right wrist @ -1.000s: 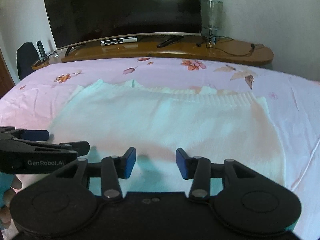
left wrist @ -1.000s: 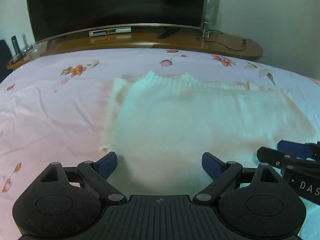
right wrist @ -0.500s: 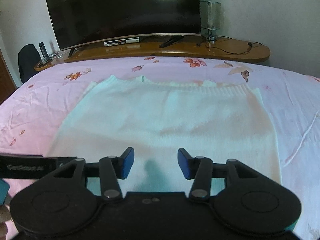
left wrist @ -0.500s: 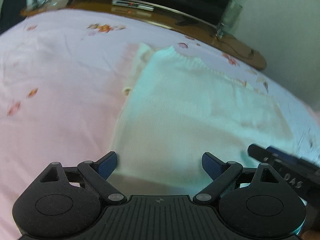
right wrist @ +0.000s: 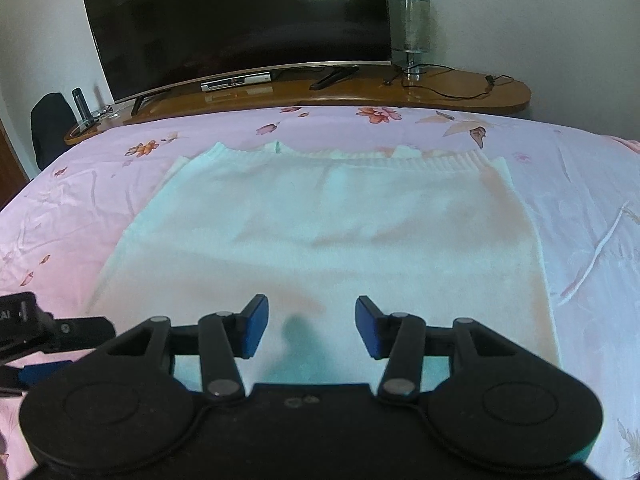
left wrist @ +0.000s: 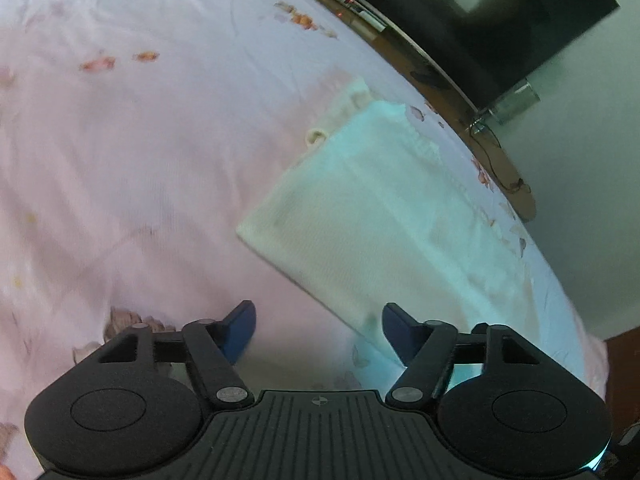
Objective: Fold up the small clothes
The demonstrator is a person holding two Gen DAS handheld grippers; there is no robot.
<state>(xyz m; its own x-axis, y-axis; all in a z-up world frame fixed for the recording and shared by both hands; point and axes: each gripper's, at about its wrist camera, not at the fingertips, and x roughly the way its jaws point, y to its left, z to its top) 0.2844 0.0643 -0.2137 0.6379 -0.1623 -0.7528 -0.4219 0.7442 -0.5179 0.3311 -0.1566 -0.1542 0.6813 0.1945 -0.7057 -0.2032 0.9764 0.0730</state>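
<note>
Lying flat across the middle of the right wrist frame, the white knit garment point(right wrist: 328, 240) is spread on the pink flowered bedsheet point(right wrist: 580, 200), its ribbed edge toward the top of the frame and its near edge running under the right gripper point(right wrist: 312, 322) at the bottom centre. That gripper's blue-padded fingers point(right wrist: 254, 326) stand wide apart with nothing between them, poised above the lower middle of the garment; whether they touch the fabric cannot be told. At the lower left edge of that frame a black piece of the left gripper point(right wrist: 44, 332) shows, beside the garment's near left corner.

The left wrist view is tilted and somewhat blurred. There the garment point(left wrist: 384, 216) runs diagonally from the centre to the right of the frame, with a folded-under part peeking out at its upper left edge point(left wrist: 340, 112). The left gripper point(left wrist: 316, 328) sits at the bottom centre, fingers point(left wrist: 240, 330) spread wide and holding nothing; its left pad is over bare bedsheet point(left wrist: 140, 160), while the right pad lies just beside the garment's near edge.

Beyond the bed, in the upper part of the right wrist frame, a dark television point(right wrist: 240, 24) stands on a curved wooden worktop point(right wrist: 440, 90), with a glass lamp point(right wrist: 416, 32) and a black cable point(right wrist: 452, 90) to its right.
</note>
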